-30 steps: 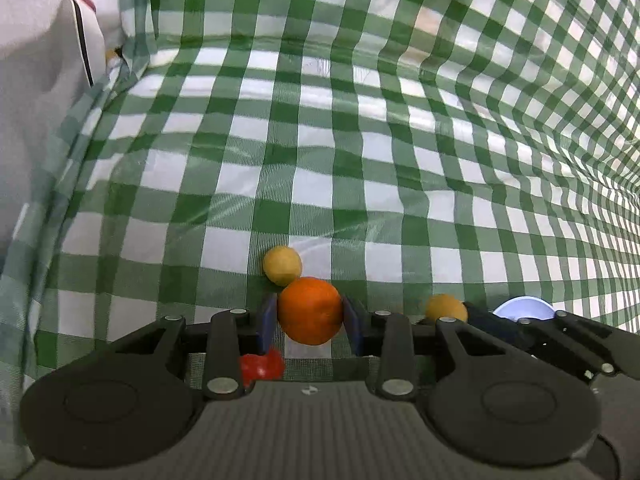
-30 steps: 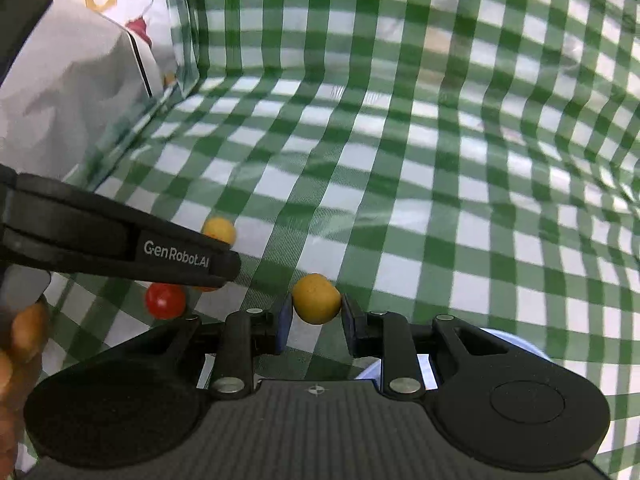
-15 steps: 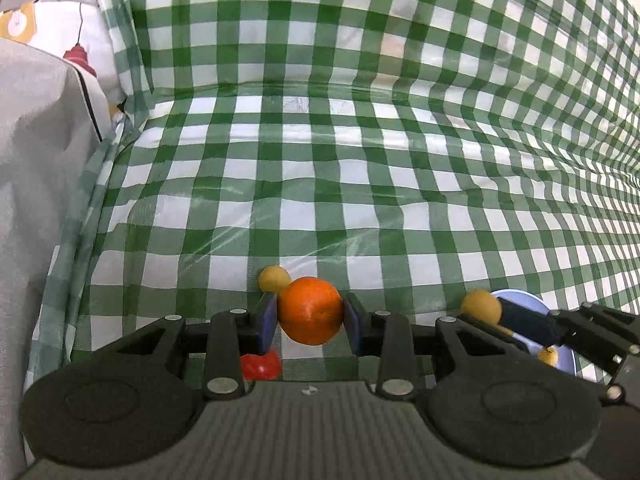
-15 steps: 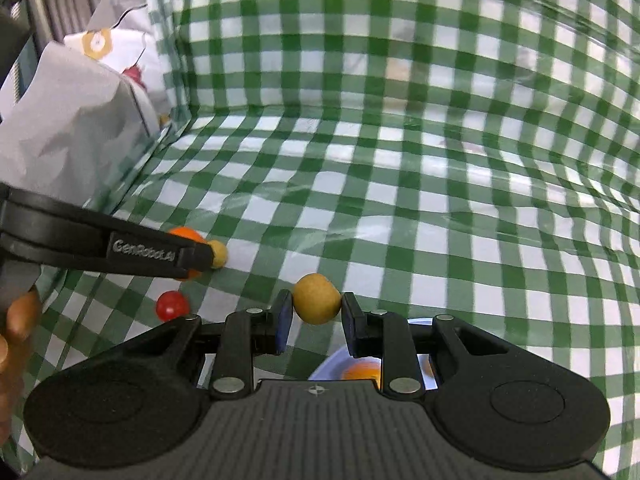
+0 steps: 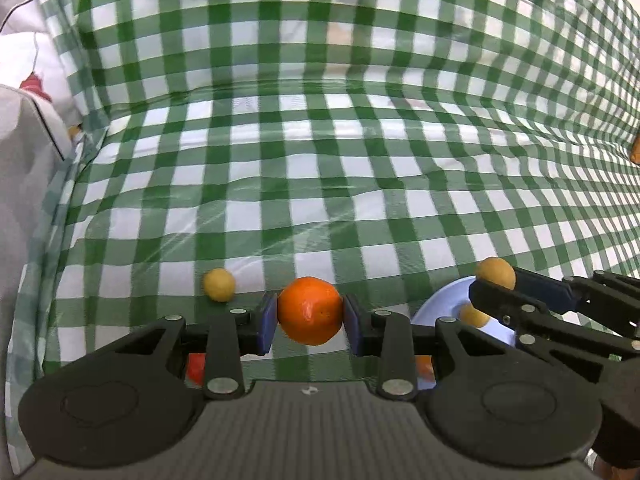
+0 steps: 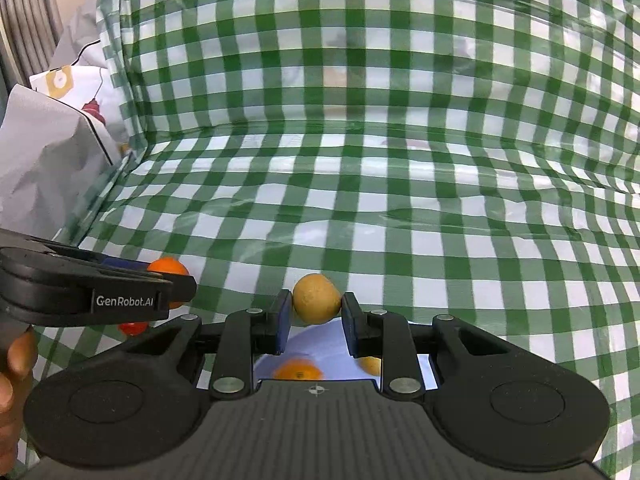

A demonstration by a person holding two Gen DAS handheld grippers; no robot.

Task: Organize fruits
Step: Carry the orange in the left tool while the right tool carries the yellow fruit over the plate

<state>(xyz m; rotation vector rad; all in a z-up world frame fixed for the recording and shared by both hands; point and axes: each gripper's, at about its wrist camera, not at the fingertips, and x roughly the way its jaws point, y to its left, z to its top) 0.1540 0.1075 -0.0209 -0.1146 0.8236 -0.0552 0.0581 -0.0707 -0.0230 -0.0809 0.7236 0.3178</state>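
Both grippers have moved over the pale plate point(image 6: 320, 340), which holds two fruits. The left gripper point(image 5: 309, 311) clamps an orange point(image 5: 310, 310); the right gripper point(image 6: 316, 300) clamps a yellow fruit point(image 6: 316, 298).

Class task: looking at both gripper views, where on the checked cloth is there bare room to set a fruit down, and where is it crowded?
Free: the wide stretch of checked cloth from the fruits back to the fold where it rises.
Crowded: near the grippers, where the yellow fruit, red fruit and pale blue plate holding fruit sit close together.
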